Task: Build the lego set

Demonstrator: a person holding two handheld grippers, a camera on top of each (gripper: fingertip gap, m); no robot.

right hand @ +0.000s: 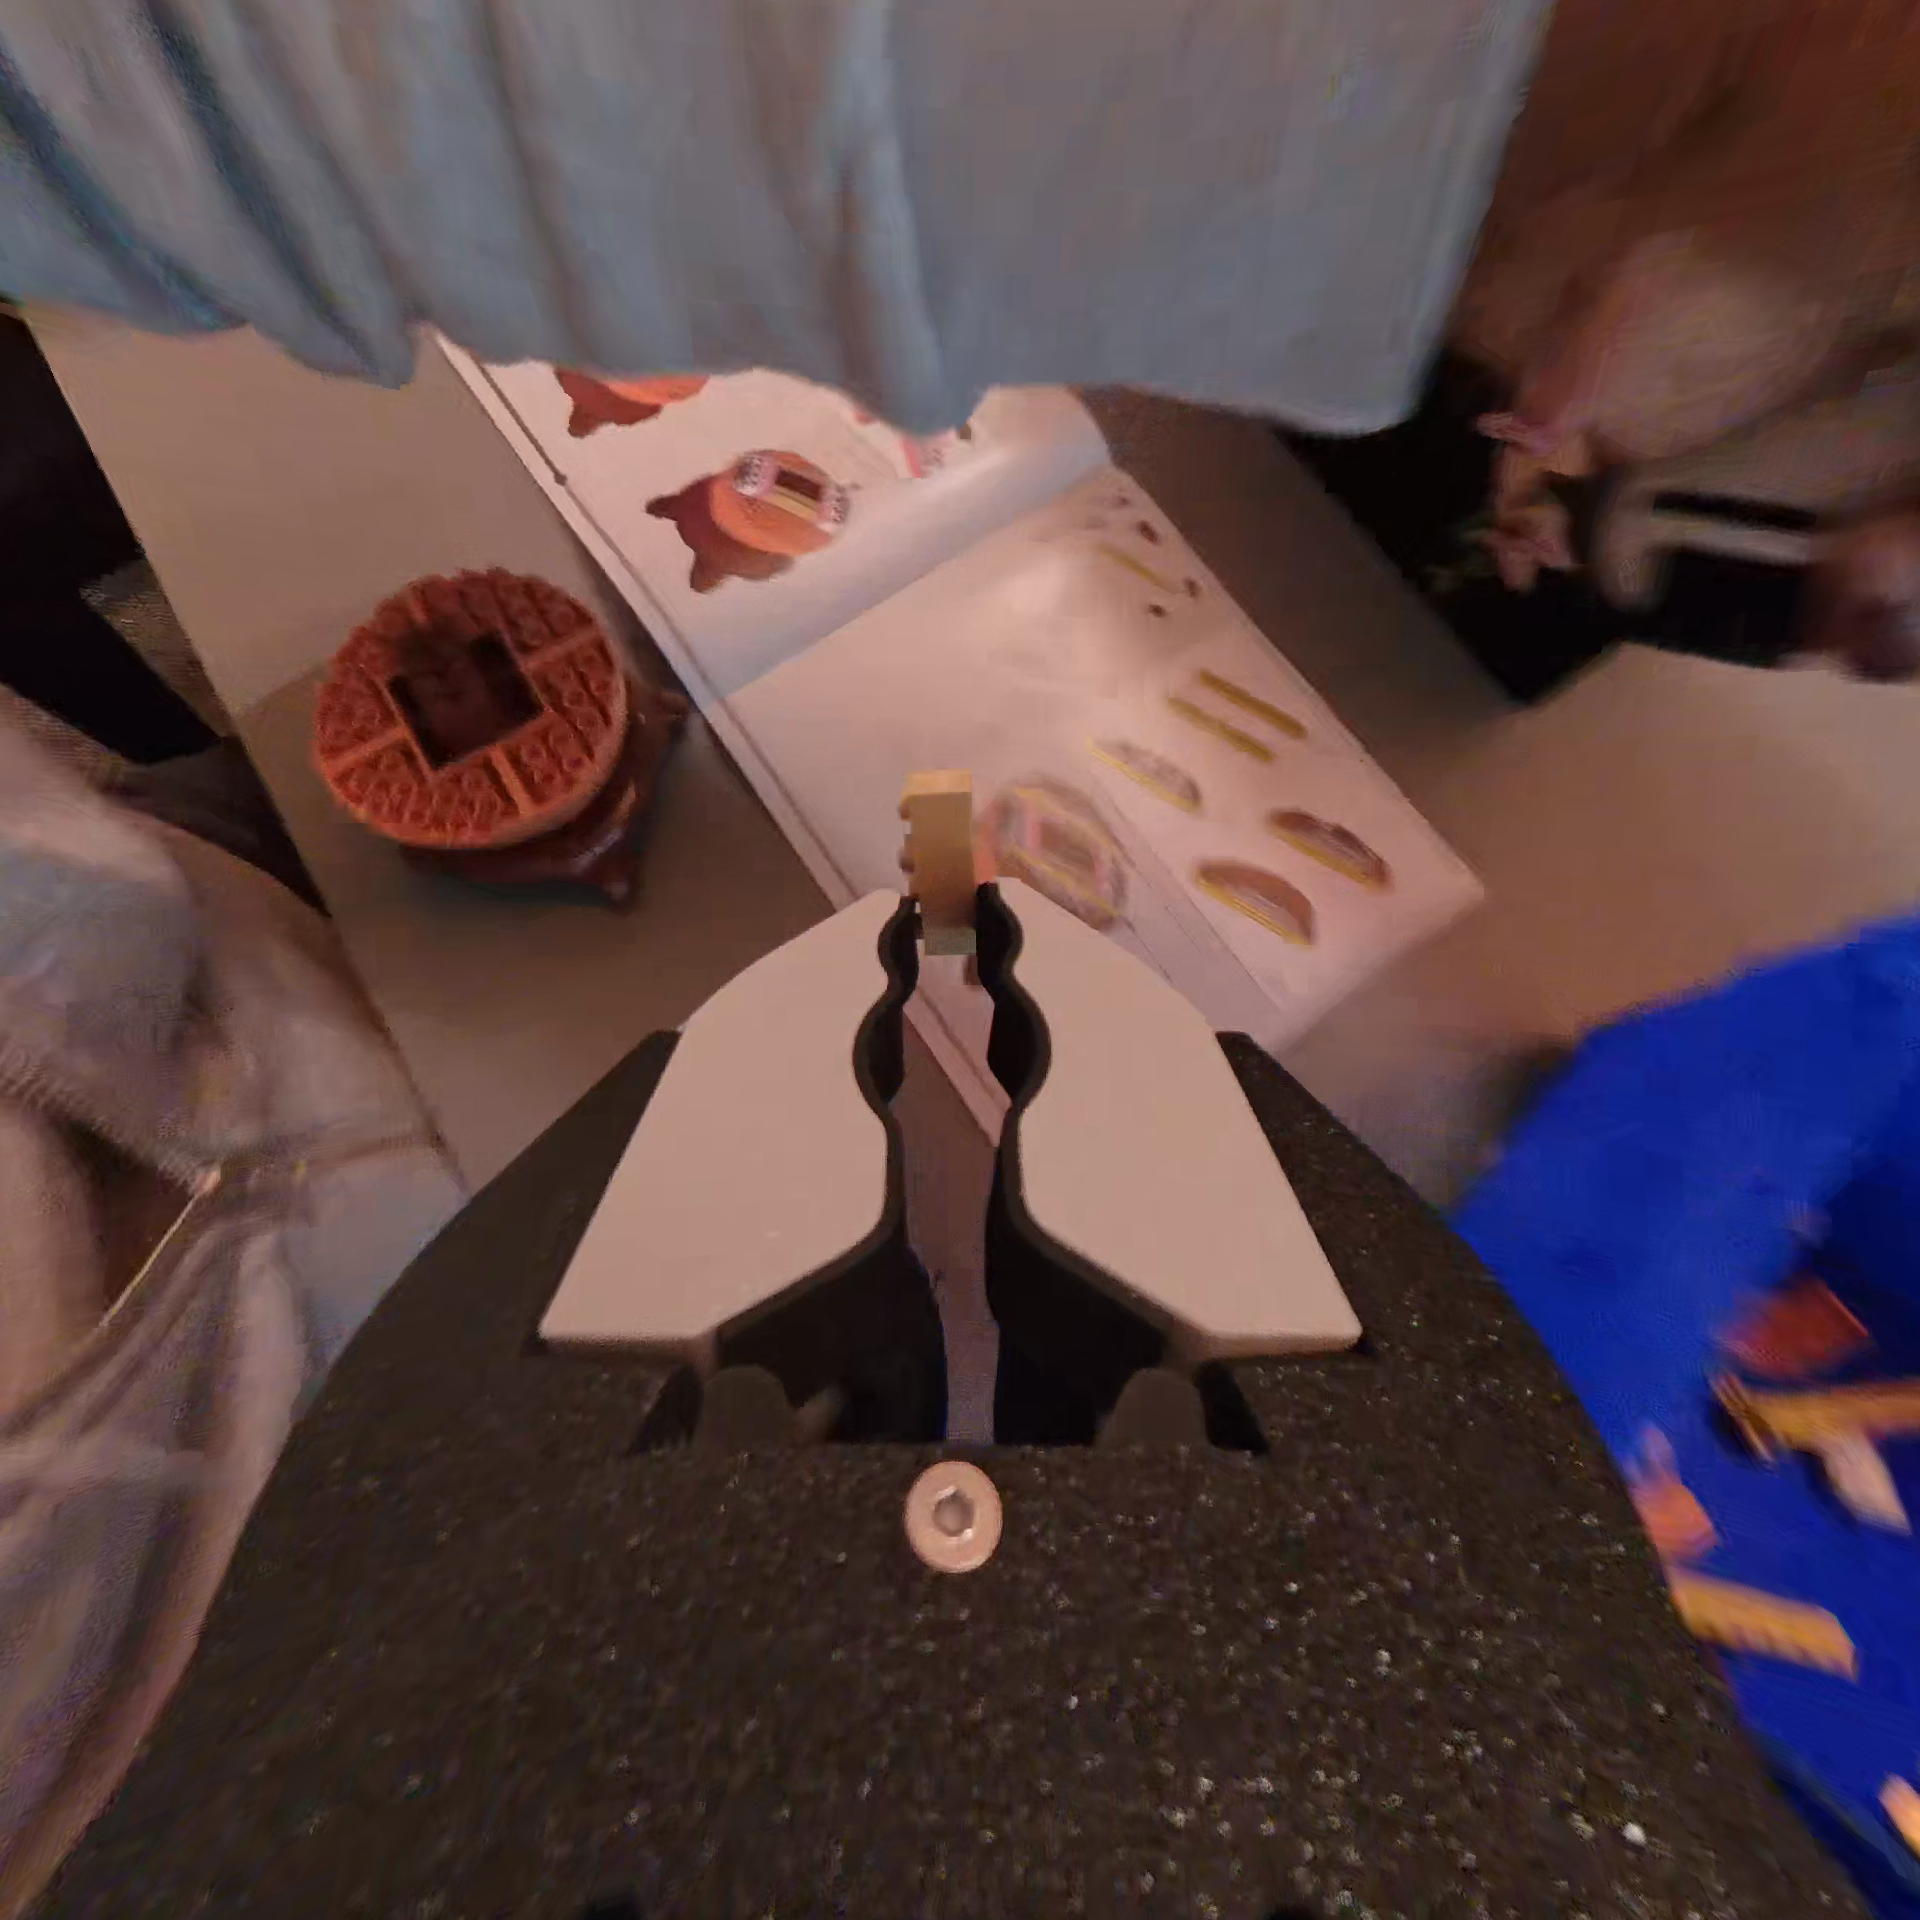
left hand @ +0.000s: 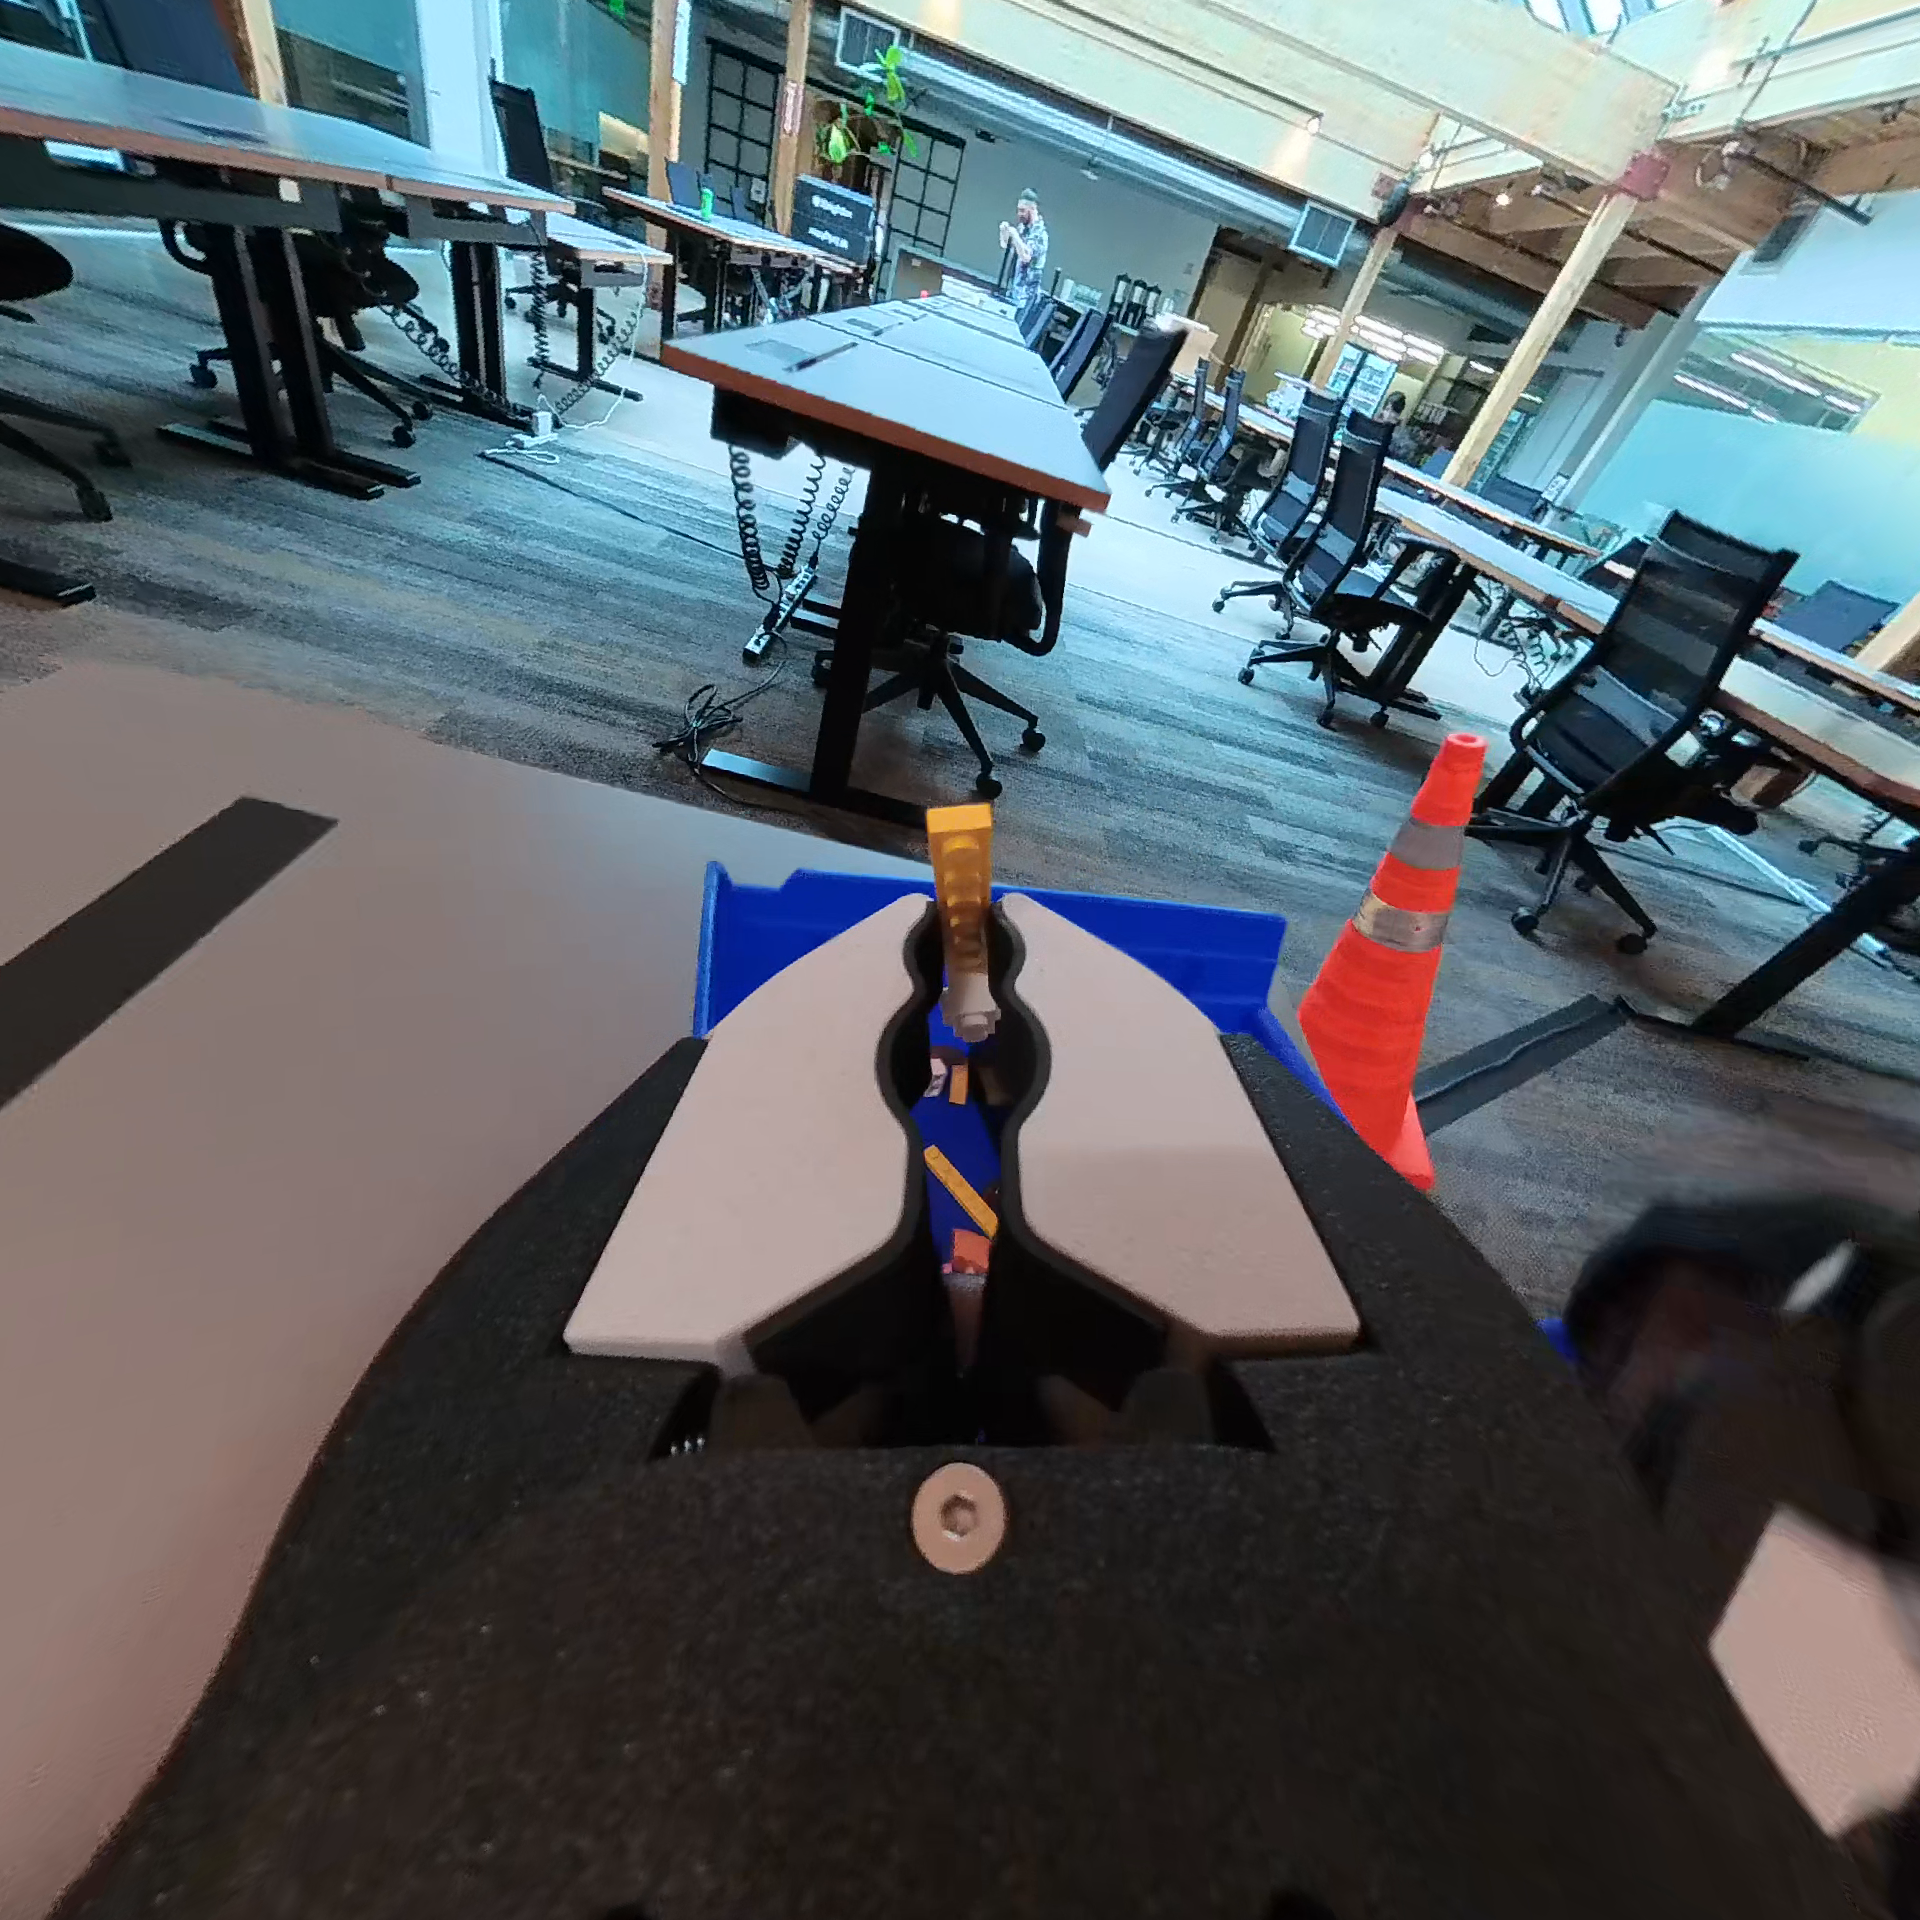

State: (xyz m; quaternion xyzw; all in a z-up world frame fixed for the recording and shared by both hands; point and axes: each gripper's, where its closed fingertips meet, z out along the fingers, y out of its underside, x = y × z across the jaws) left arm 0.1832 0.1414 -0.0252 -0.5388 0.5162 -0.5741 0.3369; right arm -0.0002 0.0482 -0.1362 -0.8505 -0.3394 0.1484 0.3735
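Note:
My left gripper (left hand: 964,914) is shut on a thin yellow lego plate (left hand: 960,873) that sticks up past the fingertips, above a blue parts bin (left hand: 1174,951) with loose yellow and orange pieces (left hand: 961,1190). My right gripper (right hand: 943,914) is shut on a small tan-yellow lego piece (right hand: 938,847), held above the open instruction booklet (right hand: 935,582). A round reddish-brown lego build (right hand: 470,707) with a square hole in its top stands on the table to the left of the booklet. The blue bin (right hand: 1704,1195) shows blurred at the right.
A person in a light blue shirt (right hand: 831,187) stands close behind the booklet. Clear plastic bags (right hand: 135,1091) lie at the left. An orange traffic cone (left hand: 1397,945) stands on the floor beyond the grey table's (left hand: 364,1039) edge. Desks and office chairs fill the room. About 25 cm separates my left fingertips from my right.

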